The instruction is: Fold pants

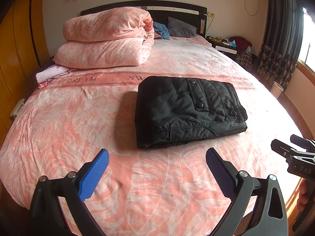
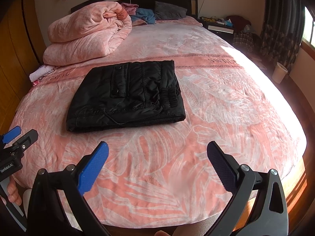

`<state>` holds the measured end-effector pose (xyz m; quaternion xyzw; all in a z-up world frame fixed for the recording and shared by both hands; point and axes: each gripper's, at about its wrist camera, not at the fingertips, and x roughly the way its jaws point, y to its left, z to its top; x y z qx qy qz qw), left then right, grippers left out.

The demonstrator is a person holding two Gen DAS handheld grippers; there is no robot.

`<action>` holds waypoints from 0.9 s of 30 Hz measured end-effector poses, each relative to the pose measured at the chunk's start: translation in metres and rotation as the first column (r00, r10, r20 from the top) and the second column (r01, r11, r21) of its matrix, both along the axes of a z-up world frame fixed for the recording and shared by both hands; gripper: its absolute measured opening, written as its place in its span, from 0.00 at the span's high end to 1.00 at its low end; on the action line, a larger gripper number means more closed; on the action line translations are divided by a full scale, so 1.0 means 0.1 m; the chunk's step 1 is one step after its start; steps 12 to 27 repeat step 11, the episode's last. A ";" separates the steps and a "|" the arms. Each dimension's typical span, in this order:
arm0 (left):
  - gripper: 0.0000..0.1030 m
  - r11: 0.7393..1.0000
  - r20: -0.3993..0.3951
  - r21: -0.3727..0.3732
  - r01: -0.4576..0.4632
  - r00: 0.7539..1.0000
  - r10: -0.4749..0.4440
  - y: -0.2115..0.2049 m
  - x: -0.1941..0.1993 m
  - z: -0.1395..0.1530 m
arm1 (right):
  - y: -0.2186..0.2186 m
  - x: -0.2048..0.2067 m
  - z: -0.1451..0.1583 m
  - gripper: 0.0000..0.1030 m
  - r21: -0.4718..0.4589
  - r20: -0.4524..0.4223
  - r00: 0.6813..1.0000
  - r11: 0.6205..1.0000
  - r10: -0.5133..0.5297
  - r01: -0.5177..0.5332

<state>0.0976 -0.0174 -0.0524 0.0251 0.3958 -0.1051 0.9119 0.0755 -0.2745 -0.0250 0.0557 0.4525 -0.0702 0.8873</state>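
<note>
Blue pads first: my left tool hangs spread wide over the bed, nothing between its fingers, and my right tool is the same, released and empty. Beyond both, the pants lie mid-bed as a squared black bundle, well short of the pink quilt stacked up by the headboard. I'd say the folding looks finished, or close to it.

They read as padded, shiny-shelled cloth: soft, light, puffy, likely a bit slick, so the layers could slide or spring open if lifted by one flap. The thick stitched edge nearest me looks the safest hold. I'd pinch through the full stack there, one tool toward each near corner, rather than the elastic cuff on the bundle's right side, which sits loose.
</note>
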 end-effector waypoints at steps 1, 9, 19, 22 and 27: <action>0.04 1.000 -0.001 -0.001 0.001 1.000 -0.001 0.00 0.00 0.00 | 0.01 0.00 0.00 0.03 -0.001 -0.001 1.000 1.000 0.000 0.000; 0.04 1.000 -0.015 0.001 0.003 1.000 -0.003 -0.01 0.02 -0.05 | 0.01 0.00 -0.02 0.03 -0.007 -0.006 1.000 1.000 -0.004 0.004; 0.04 1.000 -0.011 0.003 0.003 1.000 -0.003 -0.02 0.01 -0.05 | 0.01 0.00 -0.03 0.03 -0.006 -0.007 1.000 1.000 -0.004 0.004; 0.04 1.000 -0.011 0.003 0.003 1.000 -0.003 -0.02 0.01 -0.05 | 0.01 0.00 -0.03 0.03 -0.006 -0.007 1.000 1.000 -0.004 0.004; 0.04 1.000 -0.011 0.003 0.003 1.000 -0.003 -0.02 0.01 -0.05 | 0.01 0.00 -0.03 0.03 -0.006 -0.007 1.000 1.000 -0.004 0.004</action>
